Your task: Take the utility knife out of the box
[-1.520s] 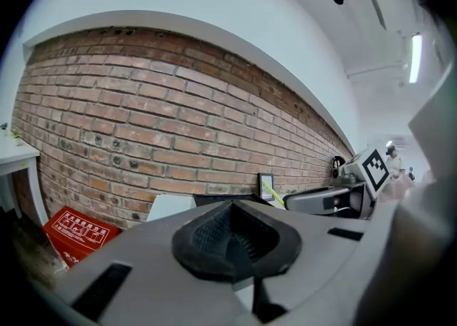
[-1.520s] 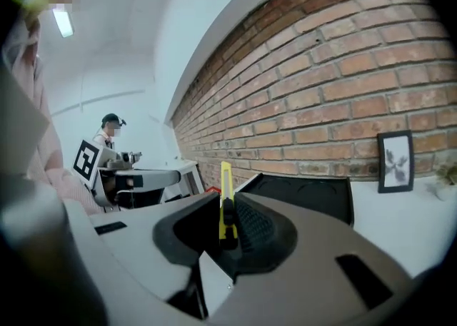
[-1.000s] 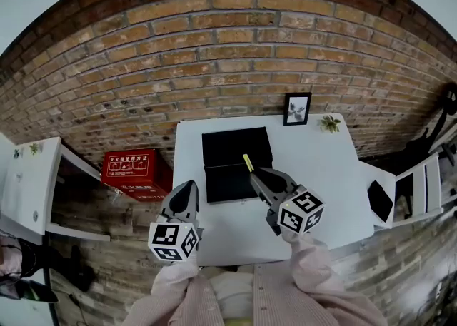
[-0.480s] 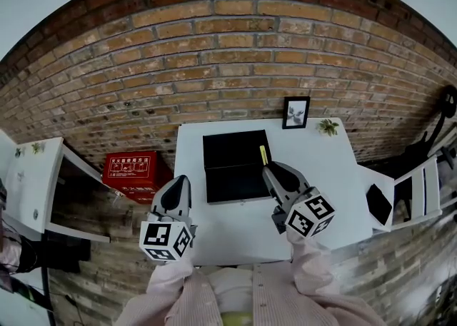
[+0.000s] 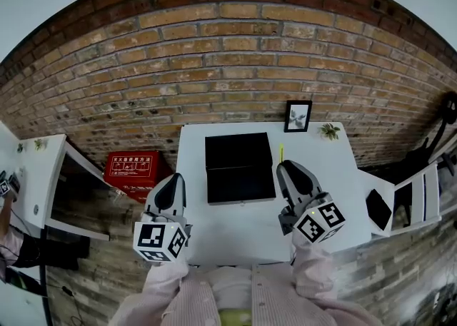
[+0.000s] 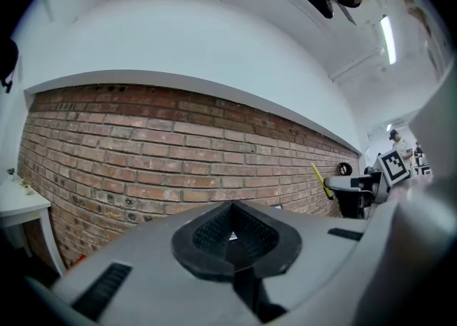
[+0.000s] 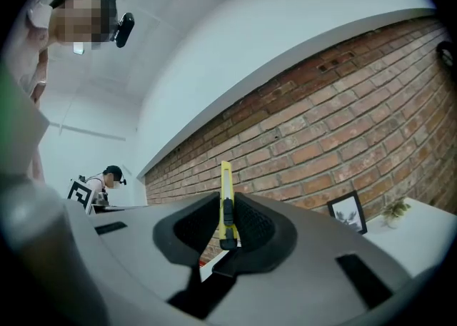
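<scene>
Both left tongs [image 5: 173, 177] and right tongs [image 5: 286, 166] rose; utility knife [image 5: 280, 152] cleared box [image 5: 239, 167].

Through the head view I am getting only a thin yellow sliver of the utility knife [image 5: 280, 152]; the right gripper [image 5: 287, 167] is covering the rest. In the right gripper view the knife's lower end is disappearing between the jaws. The black box [image 5: 239, 167] is showing as flat darkness, so I am not making out its inside. The print on the red box [image 5: 132, 167] is too small to read. The picture's left edge is cutting off a person [image 5: 8, 246]. I am failing to identify the black object [image 5: 378, 207] right of the tabletop [image 5: 235, 228].
</scene>
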`<state>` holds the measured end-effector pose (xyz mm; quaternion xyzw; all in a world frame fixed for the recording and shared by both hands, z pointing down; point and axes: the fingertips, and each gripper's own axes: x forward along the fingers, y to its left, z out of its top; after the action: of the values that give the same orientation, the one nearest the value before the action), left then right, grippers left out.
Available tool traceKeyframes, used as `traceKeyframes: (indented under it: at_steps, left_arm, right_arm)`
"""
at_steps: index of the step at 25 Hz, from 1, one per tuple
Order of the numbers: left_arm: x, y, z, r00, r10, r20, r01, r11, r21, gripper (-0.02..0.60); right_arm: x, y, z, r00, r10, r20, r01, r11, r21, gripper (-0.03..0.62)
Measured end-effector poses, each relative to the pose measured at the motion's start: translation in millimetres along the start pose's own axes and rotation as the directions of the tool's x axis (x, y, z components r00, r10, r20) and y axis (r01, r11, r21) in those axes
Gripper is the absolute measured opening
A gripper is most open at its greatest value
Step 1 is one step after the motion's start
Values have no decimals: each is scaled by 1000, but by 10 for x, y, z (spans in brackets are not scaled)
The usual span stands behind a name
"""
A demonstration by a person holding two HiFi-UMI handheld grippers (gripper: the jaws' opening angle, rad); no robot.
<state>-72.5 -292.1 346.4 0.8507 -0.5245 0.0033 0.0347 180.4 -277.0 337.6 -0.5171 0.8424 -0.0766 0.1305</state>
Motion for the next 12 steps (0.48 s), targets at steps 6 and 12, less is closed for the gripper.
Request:
traceKeyframes:
  at_steps: [6,12]
  left_arm:
    - [9,-7,32,1000,8,8,-8,1000,4,-8]
    - [18,-7,-2,1000,16,-7,-16,1000,-3,-8]
  right_arm:
    - [-11,-57,51,999,-22,25,22,1000,-2,66]
    - [-12,-63,48,999,-30,19,31,999,-22,66]
